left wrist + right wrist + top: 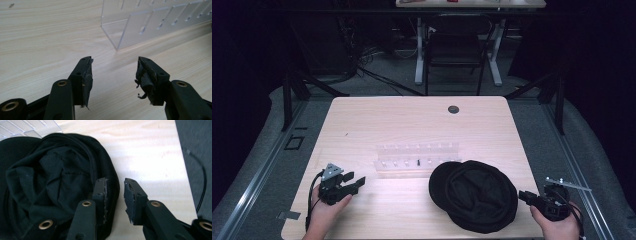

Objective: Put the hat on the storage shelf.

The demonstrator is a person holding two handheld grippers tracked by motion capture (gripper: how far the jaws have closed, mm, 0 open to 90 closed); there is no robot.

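Item 1: black cap (57, 182), no label I can read, beside my right hand-held gripper (115, 182), jaws apart, empty; left hand-held gripper (113, 62) likewise open over the surface (45, 37).

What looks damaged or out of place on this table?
The black pad linings on the left tongs are frayed, with shreds hanging from the right-hand pad. The black hat lies crumpled and inside out beside the clear rack. Nothing is spilled.
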